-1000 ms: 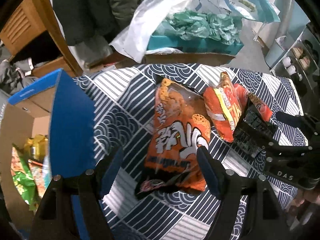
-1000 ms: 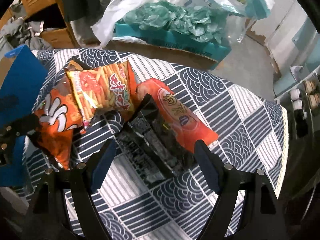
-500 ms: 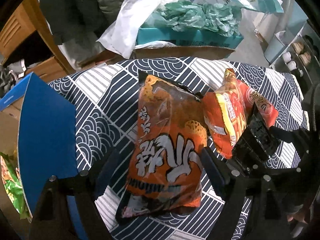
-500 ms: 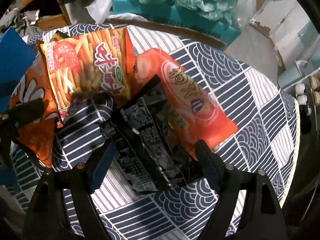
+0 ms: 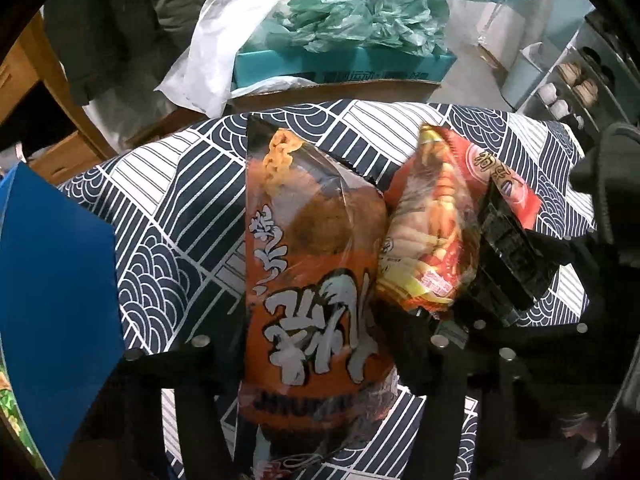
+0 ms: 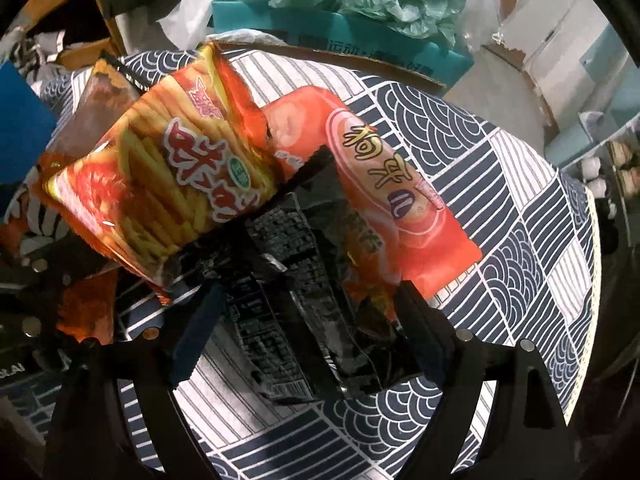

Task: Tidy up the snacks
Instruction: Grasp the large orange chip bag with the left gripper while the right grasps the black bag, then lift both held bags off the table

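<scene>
Left gripper (image 5: 316, 356) at the bottom of its view is closing, with the big orange snack bag (image 5: 316, 280) between its fingers, pinched at the sides. Right gripper (image 6: 304, 332) is wide and opening a little more, with the black snack bag (image 6: 288, 280) lying between its fingers on the patterned cloth (image 6: 500, 200). A blue box flap (image 5: 52, 300) fills the left edge. Only the right view shows the fries bag (image 6: 168, 184) face on. A teal box (image 5: 344, 66) at the top holds crumpled green plastic bags (image 5: 360, 20).
</scene>
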